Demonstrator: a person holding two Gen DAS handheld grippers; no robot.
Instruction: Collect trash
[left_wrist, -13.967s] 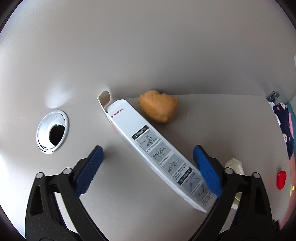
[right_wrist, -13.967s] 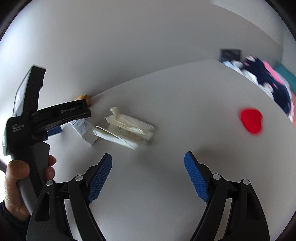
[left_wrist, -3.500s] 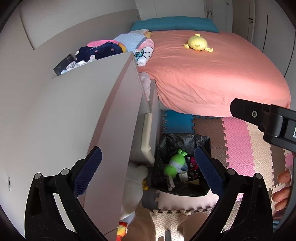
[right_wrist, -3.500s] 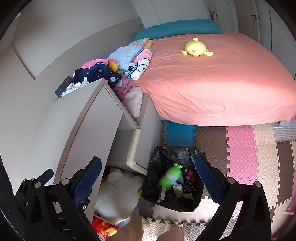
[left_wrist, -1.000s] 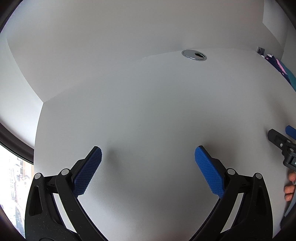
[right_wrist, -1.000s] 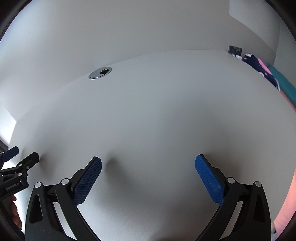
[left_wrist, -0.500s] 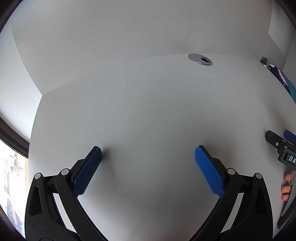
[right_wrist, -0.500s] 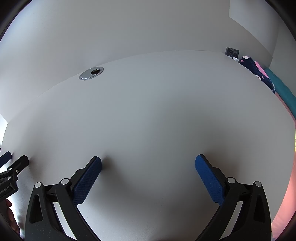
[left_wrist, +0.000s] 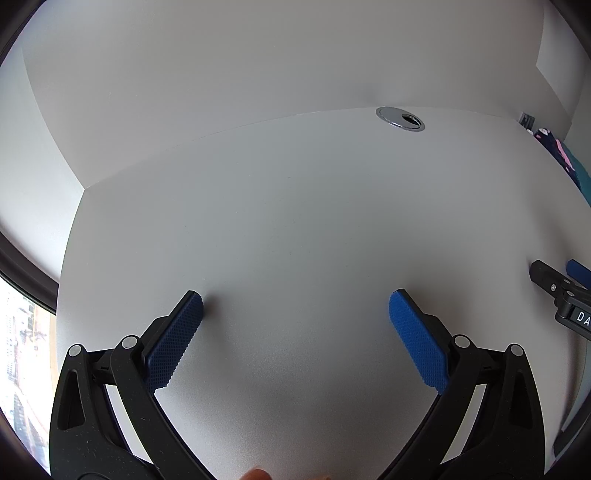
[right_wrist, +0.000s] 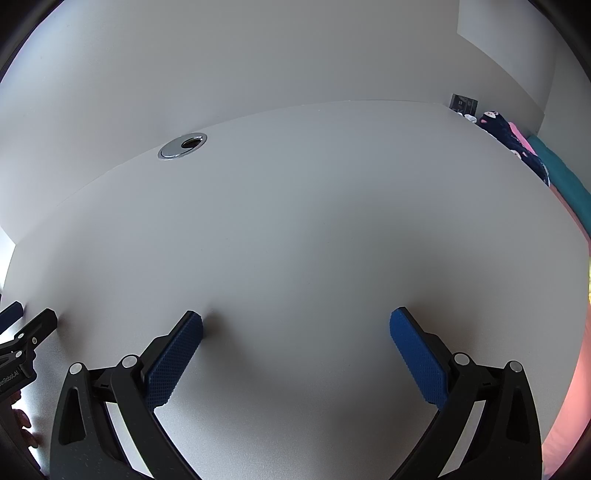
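Observation:
No trash item shows in either view. My left gripper (left_wrist: 295, 301) is open just above the white desk (left_wrist: 295, 221), nothing between its blue pads. My right gripper (right_wrist: 295, 319) is open too, low over the same desk (right_wrist: 314, 221), and empty. The tip of the right gripper (left_wrist: 561, 282) shows at the right edge of the left wrist view. The tip of the left gripper (right_wrist: 22, 332) shows at the left edge of the right wrist view.
A chrome cable grommet (left_wrist: 400, 119) (right_wrist: 182, 145) sits in the desk near the back wall. Dark patterned clothes (right_wrist: 509, 142) and a teal pillow (right_wrist: 565, 177) lie past the desk's right end. A window (left_wrist: 22, 343) is at the left.
Both grippers have dropped a little closer to the desk and stayed open. The trash on the desk 14 seconds ago is gone from it.

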